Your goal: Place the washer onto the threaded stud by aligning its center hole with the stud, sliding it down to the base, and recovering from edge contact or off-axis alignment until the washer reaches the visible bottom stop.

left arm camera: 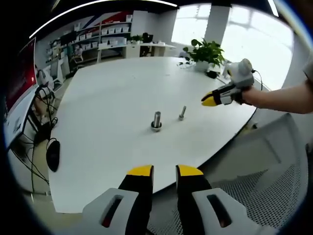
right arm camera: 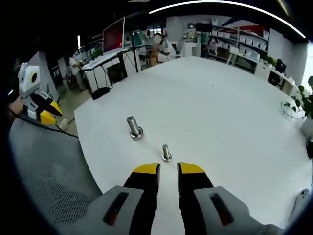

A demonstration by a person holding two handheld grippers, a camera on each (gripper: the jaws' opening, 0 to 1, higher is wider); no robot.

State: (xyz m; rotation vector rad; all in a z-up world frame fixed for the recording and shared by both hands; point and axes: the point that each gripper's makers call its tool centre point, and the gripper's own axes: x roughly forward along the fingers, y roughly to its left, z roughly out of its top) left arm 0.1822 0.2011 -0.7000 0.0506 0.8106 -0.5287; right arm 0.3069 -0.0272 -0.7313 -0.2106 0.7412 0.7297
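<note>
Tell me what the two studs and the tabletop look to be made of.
Larger stud, with a ring at its base: bare metal, going by its silver-grey sheen and bright highlights; probably steel. Smaller stud: the same grey metallic look, too small to show threads. Table: smooth white surface with soft glare, likely laminate or painted board.

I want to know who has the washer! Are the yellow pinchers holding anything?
No, nothing is held. The left gripper and right gripper both hang open and empty above the white table. A ring sits around the bigger silver stud.
</note>
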